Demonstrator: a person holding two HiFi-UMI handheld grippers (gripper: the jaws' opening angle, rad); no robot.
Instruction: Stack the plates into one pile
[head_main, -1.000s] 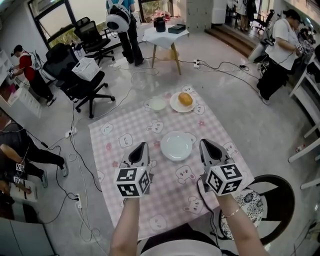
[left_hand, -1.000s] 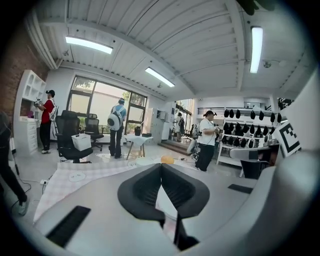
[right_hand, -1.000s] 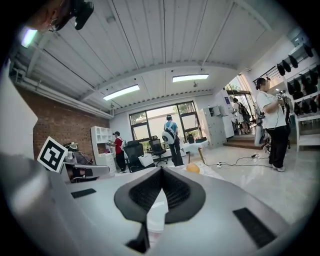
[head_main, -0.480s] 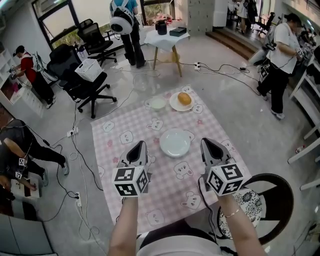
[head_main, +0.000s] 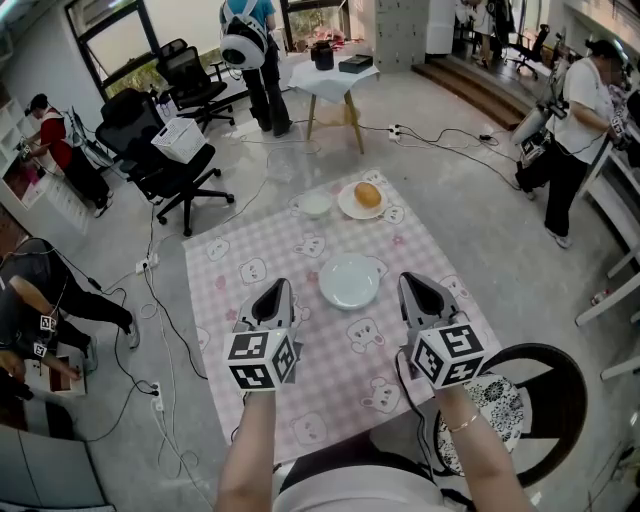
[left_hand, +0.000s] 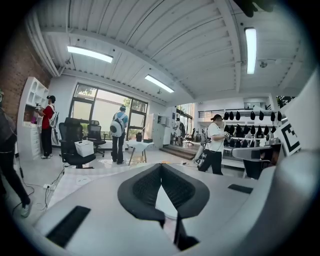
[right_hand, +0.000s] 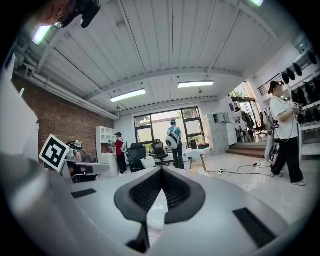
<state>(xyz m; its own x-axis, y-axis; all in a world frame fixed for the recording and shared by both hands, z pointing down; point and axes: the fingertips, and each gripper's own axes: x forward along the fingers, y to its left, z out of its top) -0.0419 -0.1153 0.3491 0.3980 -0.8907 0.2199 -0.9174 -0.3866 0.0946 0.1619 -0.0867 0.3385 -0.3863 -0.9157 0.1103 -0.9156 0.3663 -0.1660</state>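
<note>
An empty white plate lies in the middle of the pink checked cloth. Farther back a second white plate carries an orange bun, with a small white bowl to its left. My left gripper hovers to the near left of the empty plate, jaws shut and empty. My right gripper hovers to the plate's near right, also shut and empty. In the left gripper view the left gripper points level across the room, and in the right gripper view so does the right gripper.
The cloth lies on the floor. A black round chair stands at the near right. Cables run along the cloth's left side. Office chairs, a small white table and several people stand farther off.
Both grippers have risen slightly and stay shut. The cloth and plates have slid a little up the head view.
</note>
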